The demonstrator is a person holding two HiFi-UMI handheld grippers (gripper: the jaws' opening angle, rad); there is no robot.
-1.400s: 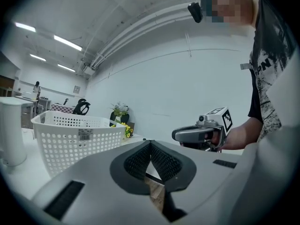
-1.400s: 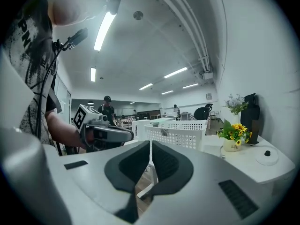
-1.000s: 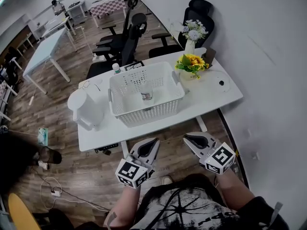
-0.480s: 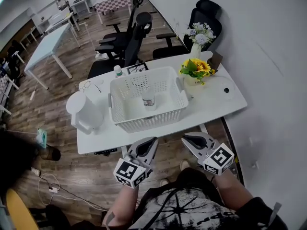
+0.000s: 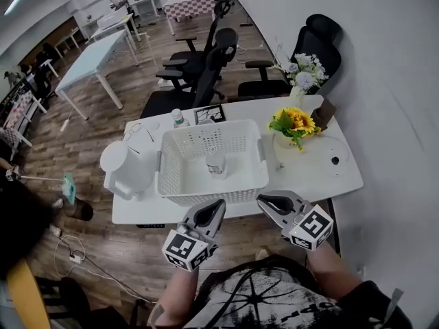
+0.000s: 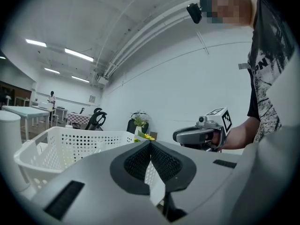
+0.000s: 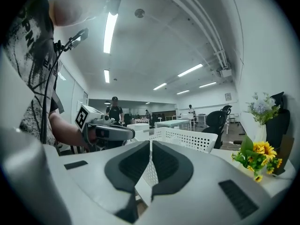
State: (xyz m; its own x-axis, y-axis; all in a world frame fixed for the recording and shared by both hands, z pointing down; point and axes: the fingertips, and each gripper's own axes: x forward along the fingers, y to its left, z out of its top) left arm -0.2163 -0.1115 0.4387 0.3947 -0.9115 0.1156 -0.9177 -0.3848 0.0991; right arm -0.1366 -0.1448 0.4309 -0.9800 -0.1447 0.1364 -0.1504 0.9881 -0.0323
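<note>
Off the near edge of the desk (image 5: pixel 312 177), you have both grippers in the air, not over the top. The left gripper (image 5: pixel 215 205) is just short of the near wall of the white basket (image 5: pixel 162 164). The right gripper (image 5: pixel 265 199) is off the basket's near right corner. Both pairs of jaws are pressed together with nothing between them. The basket sits mid-desk, close to the near edge, with a clear cup (image 5: pixel 216 162) upright inside. Likely risks: go in with the jaws closed like this and you'd shove the light basket rather than grip it. It could then slide into the white jug (image 5: pixel 123 170) just beside its left wall, or jolt the cup over. The sunflower pot (image 5: pixel 291 127), just beside the right wall, looks top-heavy, so a wide swing of the right gripper could topple it. The grippers are also near each other, so they could knock together if they converge.
</note>
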